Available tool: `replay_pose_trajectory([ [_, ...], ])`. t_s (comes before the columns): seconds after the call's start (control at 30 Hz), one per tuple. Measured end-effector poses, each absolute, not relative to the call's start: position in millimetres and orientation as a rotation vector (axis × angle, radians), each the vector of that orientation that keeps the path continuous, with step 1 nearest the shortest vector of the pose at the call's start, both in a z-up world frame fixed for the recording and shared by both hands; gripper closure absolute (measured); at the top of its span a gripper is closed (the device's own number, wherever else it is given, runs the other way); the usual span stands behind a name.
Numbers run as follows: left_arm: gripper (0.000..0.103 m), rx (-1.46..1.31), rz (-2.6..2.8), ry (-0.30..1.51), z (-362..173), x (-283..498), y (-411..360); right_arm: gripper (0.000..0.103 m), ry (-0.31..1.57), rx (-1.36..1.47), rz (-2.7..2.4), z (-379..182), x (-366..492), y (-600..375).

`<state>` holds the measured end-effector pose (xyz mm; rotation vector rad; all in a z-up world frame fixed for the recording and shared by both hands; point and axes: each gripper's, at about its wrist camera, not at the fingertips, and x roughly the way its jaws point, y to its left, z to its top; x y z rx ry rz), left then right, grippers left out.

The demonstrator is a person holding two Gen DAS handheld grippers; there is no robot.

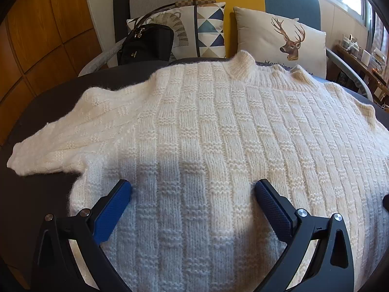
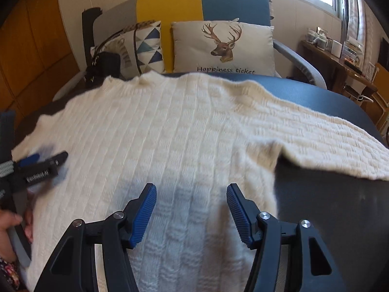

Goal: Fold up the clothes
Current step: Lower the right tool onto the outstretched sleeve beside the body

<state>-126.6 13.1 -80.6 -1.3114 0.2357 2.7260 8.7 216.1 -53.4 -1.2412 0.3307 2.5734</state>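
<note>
Your sweater (image 1: 206,126) lies spread flat on a dark table (image 1: 48,97), front or back up, you cannot tell which. It is a cream-white, fluffy knit worked in long vertical ribs broken by short bands of bumpy stitches, which gives it a basket-like check. The raised neck (image 1: 242,63) sits at the far edge, towards the sofa (image 2: 170,4). One sleeve (image 1: 48,146) stretches out flat to the left in your left wrist view; the other sleeve (image 2: 328,143) runs out to the right in your right wrist view, its lower edge lifted a little so a dark shadow shows beneath it.

Your left gripper (image 1: 193,189) hangs over the lower body of the sweater with its jaws wide apart and nothing between the blue pads (image 1: 114,209); its shadow falls on the knit just under it. Your right gripper (image 2: 191,194) is over the lower right part of the sweater, near the armpit, its jaws standing about half open and empty. The right view is slightly blurred.

Beyond the table, the sofa holds a deer cushion (image 2: 223,48), a triangle-patterned cushion (image 1: 210,31) and a black bag (image 1: 148,43).
</note>
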Motion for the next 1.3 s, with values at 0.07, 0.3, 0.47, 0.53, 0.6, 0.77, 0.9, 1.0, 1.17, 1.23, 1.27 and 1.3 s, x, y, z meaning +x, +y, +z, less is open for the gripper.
replay_pose_trajectory([
  [0.07, 0.0, -1.311, 2.725, 0.233, -80.8, -126.4, 12.5, 0.042, 0.271, -1.259, 2.543, -61.8, 6.0, 212.5],
  [0.3, 0.0, -1.311, 2.722, 0.227, -80.3, -125.2, 11.5, 0.032, 0.122, -1.241, 2.457, -64.3, 5.8, 217.4],
  [0.47, 0.0, -1.311, 2.721, 0.224, -79.6, -125.5, 11.2, 0.025, 0.2, -1.259, 2.454, -64.4, 6.8, 227.8],
  [0.53, 0.0, -1.311, 2.721, 0.225, -79.5, -125.6, 11.3, 0.026, 0.23, -1.266, 2.463, -59.2, 9.1, 227.0],
  [0.6, 0.0, -1.311, 2.721, 0.225, -79.5, -125.7, 11.6, 0.026, 0.259, -1.235, 2.492, -48.3, 16.4, 218.3],
  [0.77, 0.0, -1.312, 2.722, 0.226, -79.3, -126.0, 12.4, 0.026, 0.31, -1.225, 2.61, -39.0, 28.3, 184.8],
  [0.9, 0.0, -1.313, 2.72, 0.225, -79.5, -126.0, 12.4, 0.027, 0.26, -1.283, 2.583, -60.6, 28.1, 175.1],
  [1.0, 0.0, -1.313, 2.718, 0.222, -79.6, -126.1, 12.4, 0.025, 0.134, -1.268, 2.532, -60.4, 30.1, 172.5],
  [1.17, 0.0, -1.317, 2.716, 0.223, -79.9, -126.7, 12.2, 0.019, 0.259, -1.271, 2.531, -65.3, 35.1, 195.4],
  [1.23, 0.0, -1.321, 2.717, 0.233, -79.6, -126.8, 12.9, 0.015, 0.255, -1.286, 2.541, -65.8, 33.6, 195.7],
  [1.27, 0.0, -1.325, 2.719, 0.244, -79.4, -126.8, 14.1, 0.014, 0.257, -1.289, 2.547, -66.1, 33.2, 195.4],
  [1.3, 0.0, -1.328, 2.72, 0.254, -79.2, -126.9, 15.3, 0.013, 0.266, -1.289, 2.553, -65.4, 34.0, 194.7],
])
